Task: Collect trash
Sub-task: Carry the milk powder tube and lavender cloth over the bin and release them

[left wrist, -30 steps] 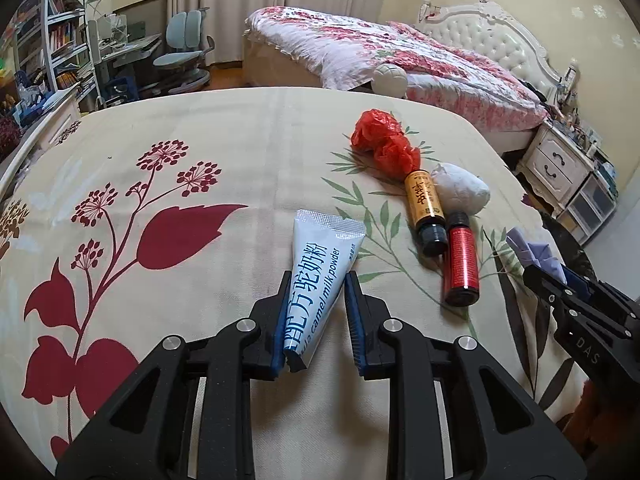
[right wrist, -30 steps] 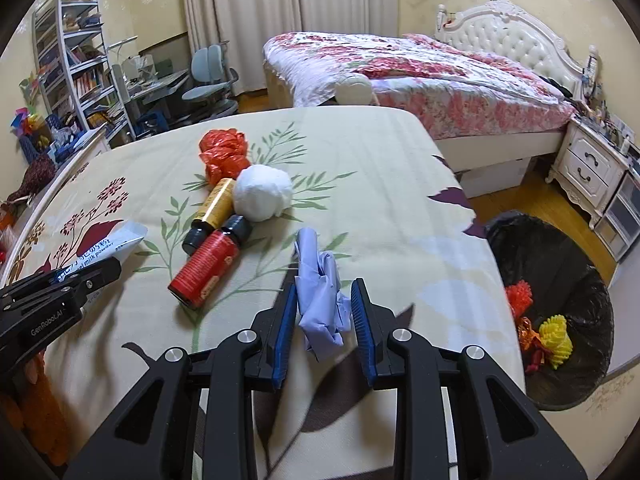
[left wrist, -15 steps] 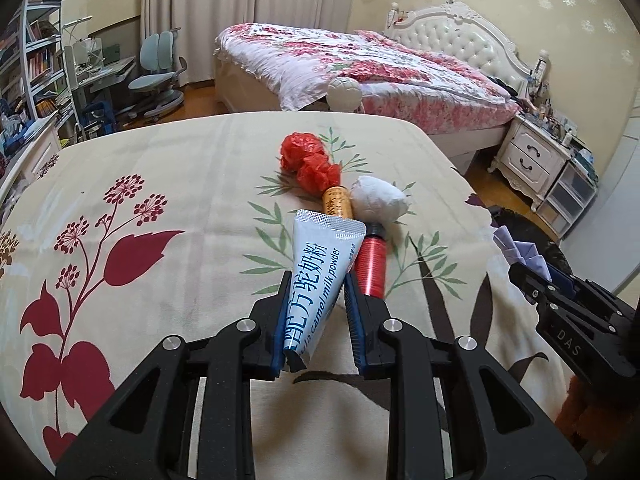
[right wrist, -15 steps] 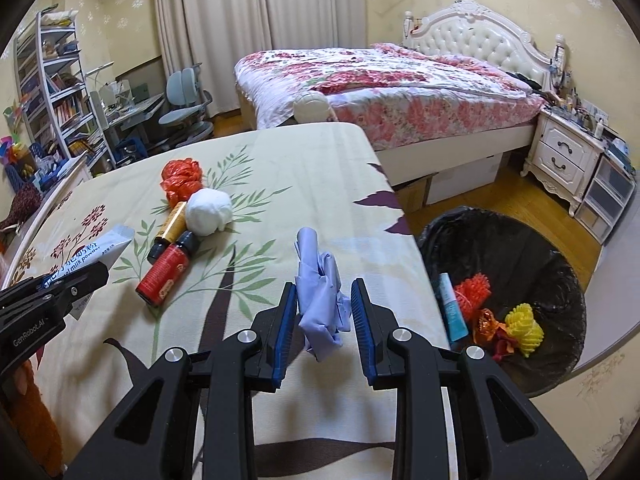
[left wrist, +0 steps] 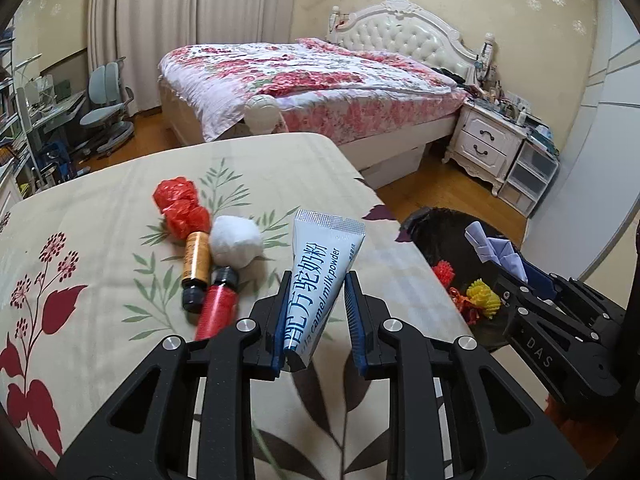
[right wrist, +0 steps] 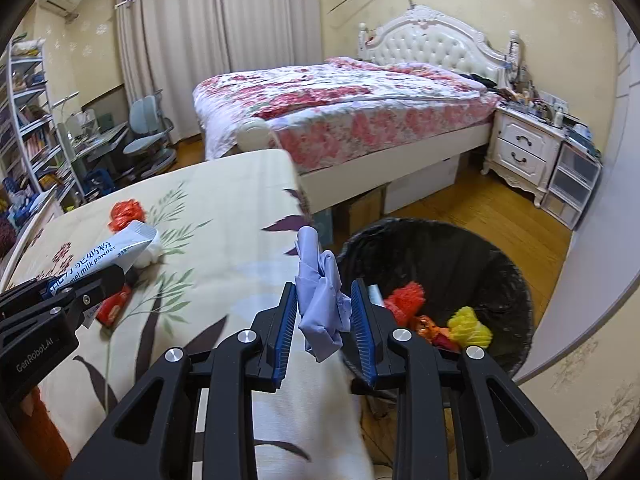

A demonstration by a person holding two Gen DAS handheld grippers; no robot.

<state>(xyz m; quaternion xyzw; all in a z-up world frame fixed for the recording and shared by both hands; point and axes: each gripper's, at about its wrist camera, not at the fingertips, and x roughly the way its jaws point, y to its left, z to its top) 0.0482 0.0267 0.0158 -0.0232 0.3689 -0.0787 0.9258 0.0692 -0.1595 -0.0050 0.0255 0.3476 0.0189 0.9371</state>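
Both tongs are carrying trash toward the black bin (right wrist: 500, 264), which is standing on the floor just past the edge of the cloth-covered counter (left wrist: 100, 208).

The left tongs (left wrist: 316, 320) are clenching a white milk powder tube (left wrist: 320, 280). The tube's long axis is running along the fingers, crimped end pointing forward and away. These tongs are hanging over the counter near its edge, with the bin lying ahead and to their right.

The right tongs (right wrist: 324, 320) are gripping a crumpled lilac paper wad (right wrist: 322, 296), which is sticking up and forward out of the jaws. These tongs are hanging over the counter's edge, with the bin's open mouth just ahead and to their right. The right hand is therefore the nearer one to the bin and is likely to release first.

Still lying on the counter are a red plastic wad (left wrist: 180, 206), a white paper ball (left wrist: 236, 240), an amber bottle (left wrist: 196, 272) and a red bottle (left wrist: 218, 308), all grouped together. The bin is already holding red and yellow scraps (right wrist: 468, 326).
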